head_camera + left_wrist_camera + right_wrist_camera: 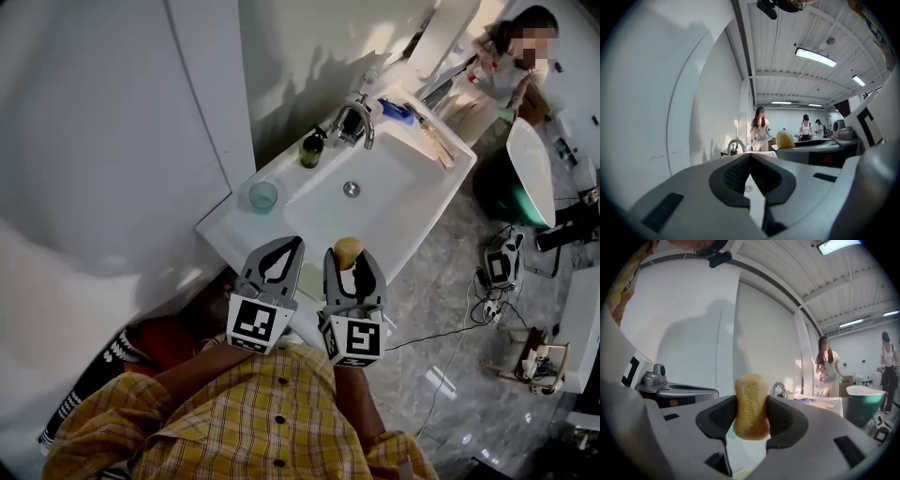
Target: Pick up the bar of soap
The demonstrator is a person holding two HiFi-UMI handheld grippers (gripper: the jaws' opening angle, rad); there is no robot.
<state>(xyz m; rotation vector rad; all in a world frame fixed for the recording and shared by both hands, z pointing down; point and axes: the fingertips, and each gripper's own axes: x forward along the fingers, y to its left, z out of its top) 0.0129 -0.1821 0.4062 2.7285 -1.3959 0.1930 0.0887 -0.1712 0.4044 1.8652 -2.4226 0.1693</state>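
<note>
The yellow bar of soap (751,407) stands on end between the pads of my right gripper (751,414), which is shut on it. In the head view the bar of soap (348,251) hangs above the front edge of the white sink (375,211), held by the right gripper (349,262). My left gripper (282,258) sits beside it on the left, shut with nothing between its jaws. In the left gripper view its pads (736,176) touch, and the bar of soap (784,139) shows to the right.
A chrome faucet (354,120) stands at the back of the sink, with a dark green bottle (311,148) and a blue-green cup (263,196) on the left ledge. A toothbrush and a blue item lie on the right ledge. A person (514,58) stands far off. Cables cross the floor.
</note>
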